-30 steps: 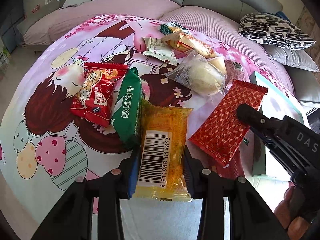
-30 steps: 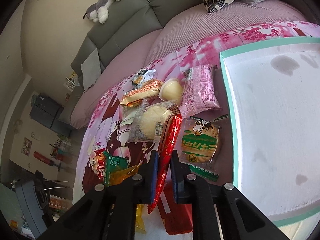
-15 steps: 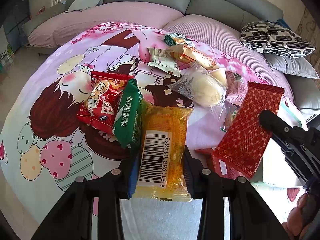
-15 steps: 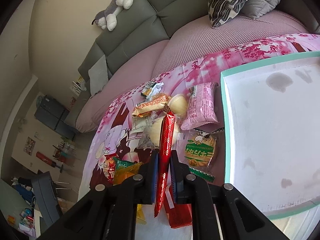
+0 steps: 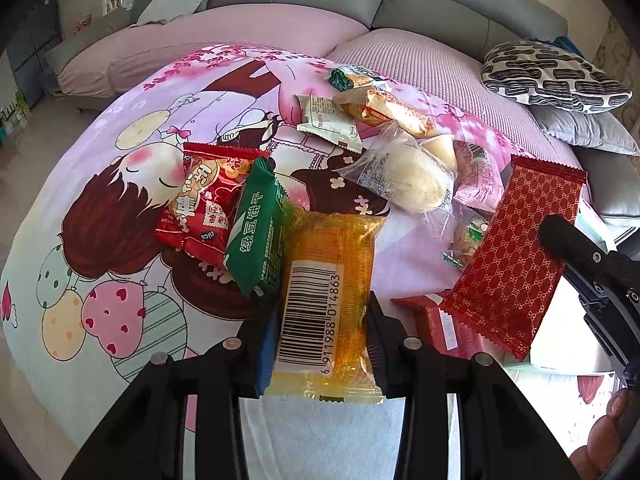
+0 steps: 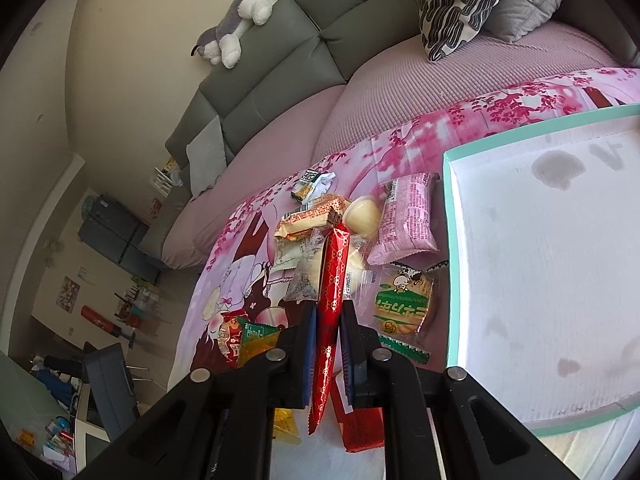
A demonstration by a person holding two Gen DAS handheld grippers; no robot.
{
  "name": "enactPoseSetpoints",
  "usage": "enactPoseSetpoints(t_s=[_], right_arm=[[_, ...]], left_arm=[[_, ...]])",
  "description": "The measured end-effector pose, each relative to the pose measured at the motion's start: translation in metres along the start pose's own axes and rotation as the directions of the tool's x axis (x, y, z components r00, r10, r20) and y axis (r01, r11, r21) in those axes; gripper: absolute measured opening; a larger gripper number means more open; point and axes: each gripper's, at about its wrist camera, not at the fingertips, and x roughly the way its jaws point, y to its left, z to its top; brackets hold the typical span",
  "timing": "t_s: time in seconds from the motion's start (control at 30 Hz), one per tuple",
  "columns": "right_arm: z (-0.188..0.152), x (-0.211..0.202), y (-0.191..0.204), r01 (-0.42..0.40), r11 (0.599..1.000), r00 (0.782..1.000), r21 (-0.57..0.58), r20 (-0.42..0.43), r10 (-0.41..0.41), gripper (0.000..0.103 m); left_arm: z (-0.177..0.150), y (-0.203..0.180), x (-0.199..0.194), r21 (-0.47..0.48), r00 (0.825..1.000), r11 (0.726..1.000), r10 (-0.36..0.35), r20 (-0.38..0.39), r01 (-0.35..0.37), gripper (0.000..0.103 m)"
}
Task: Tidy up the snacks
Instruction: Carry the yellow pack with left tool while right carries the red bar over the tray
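Snacks lie all over the cartoon blanket in front of you. Your left claw is squeezing the yellow snack pack from both sides, barcode facing up. Just past it, touching its far left corner, a green biscuit pack leans on a red cracker bag. Further out sit a clear bag with a bun, a pink pack, a small pudding cup and some little wrappers. Your right claw is pinching the red patterned pack on its thin edge and holding it up over the pile. Under it lies a round cookie in a green wrapper and a flat red box. The white tray with the green rim is just to the right. Behind are a gray sofa, a patterned pillow and a toy dog.
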Motion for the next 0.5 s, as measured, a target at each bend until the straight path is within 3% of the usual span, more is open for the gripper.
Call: enactPoseSetpoints(t_s=[0.3, 0.5], right_arm=[[0.009, -0.025, -0.007, -0.017, 1.0, 0.998, 0.017, 0.066, 0.016, 0.012], [0.019, -0.052, -0.04, 0.039, 0.994, 0.992, 0.104, 0.118, -0.051, 0.012]], left_arm=[[0.013, -0.025, -0.014, 0.048, 0.999, 0.998, -0.03, 0.044, 0.028, 0.041], [0.028, -0.075, -0.016, 0.151, 0.995, 0.986, -0.08, 0.063, 0.07, 0.041]])
